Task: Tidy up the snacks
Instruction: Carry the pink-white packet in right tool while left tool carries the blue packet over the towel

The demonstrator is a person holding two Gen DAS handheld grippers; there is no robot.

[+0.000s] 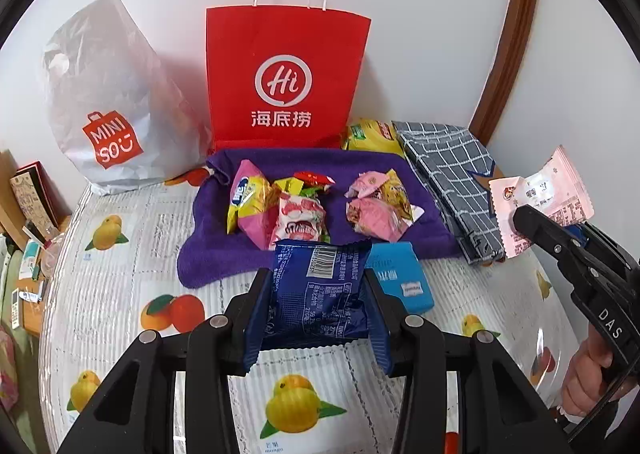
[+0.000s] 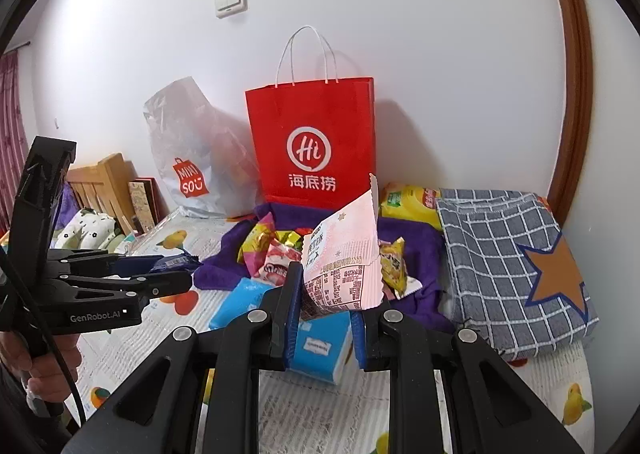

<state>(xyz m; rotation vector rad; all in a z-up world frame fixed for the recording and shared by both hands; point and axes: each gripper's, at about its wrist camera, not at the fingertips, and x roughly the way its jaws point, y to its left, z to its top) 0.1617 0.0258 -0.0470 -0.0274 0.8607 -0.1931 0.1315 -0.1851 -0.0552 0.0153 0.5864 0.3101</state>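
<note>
White wall at the back, desk [image 1: 120, 294] under a clear cover over a fruit-print cloth. Against the wall stand a red paper bag [image 1: 286, 78] and, to its left, a grey plastic bag [image 1: 100, 94].

Risks, as I judge them:
- The left tongs [image 1: 316, 294] are clamped on a blue snack packet [image 1: 320, 290], but by its side edges only. The film is slick and puffy, so a quick swing could squirt it out.
- The right tongs [image 2: 326, 306] are nearly closed, pinching the bottom of a pink snack packet [image 2: 344, 254]. The packet stands tall and floppy above the grip, so it could fold or catch on the bag rim.
- The red bag's mouth looks narrow and its top is high (handles upright too). A low approach would knock it over.
- With both tongs loaded and near each other, a shared target means a collision risk.

Positions:
- The blue packet sits square between the left pads, barcode up, off the desk, just nearer than the purple towel [image 1: 224, 254].
- The pink packet rises from between the right pads, off to the right of the left tongs.
- The loose snack pile [image 1: 280, 206] lies on the towel, far side of both tongs, in front of the red bag.
- A light-blue pack [image 1: 404, 282] lies on the desk just right of the left tongs, under the right ones.
- A checked cloth [image 2: 500, 254] and a yellow packet [image 2: 408, 202] sit far right.
</note>
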